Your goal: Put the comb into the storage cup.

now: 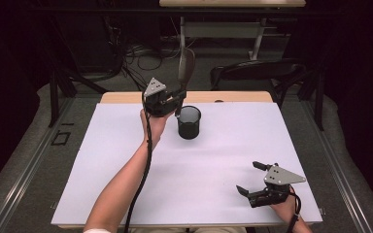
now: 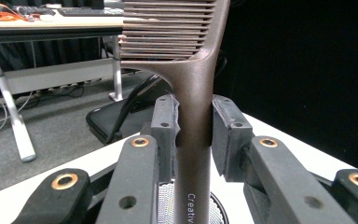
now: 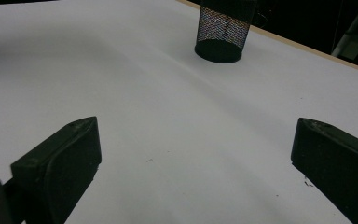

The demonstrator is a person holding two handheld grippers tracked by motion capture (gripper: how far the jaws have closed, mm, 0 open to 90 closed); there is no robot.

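Likely light and rigid, this brown hard-plastic comb (image 2: 193, 93) with a long round handle and fine parallel teeth; smooth, so apt to slip or swing if pinched far from the head. Best taken on the handle just below the teeth, as now. Held upright by the left gripper (image 1: 177, 99), pads (image 2: 165, 126) clamped on both sides of the handle, directly above the black wire-mesh cylindrical cup (image 1: 189, 122) near the white table's (image 1: 126, 194) far edge. Printed lettering low on the handle. Right gripper (image 1: 252, 177) resting near the front right corner, jaws spread wide, holding nothing.
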